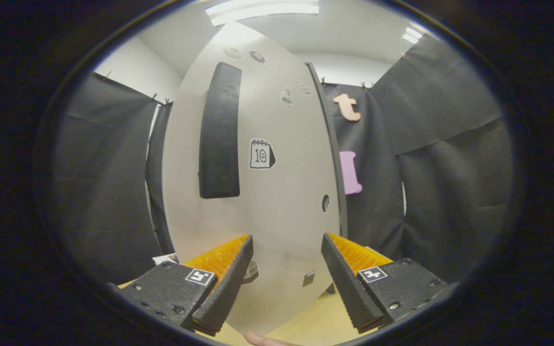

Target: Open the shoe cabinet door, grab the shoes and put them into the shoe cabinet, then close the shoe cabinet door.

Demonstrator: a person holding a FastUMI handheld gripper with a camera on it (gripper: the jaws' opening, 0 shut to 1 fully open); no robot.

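Observation:
The white shoe cabinet door stands right in front of me, close up and seen face-on. A long black handle runs upright on its left half, above and beyond my left finger. A small calendar sticker sits just right of the handle. My gripper is open, its fingers spread wide with only the door's lower panel showing between them. Neither finger touches the handle. The door's right edge shows as a dark strip.
Black cloth walls hang on both sides of the cabinet. A pale wooden floor lies below the door. A fingertip shows at the very bottom, under the gripper. A small card lies low on the left beside the cabinet.

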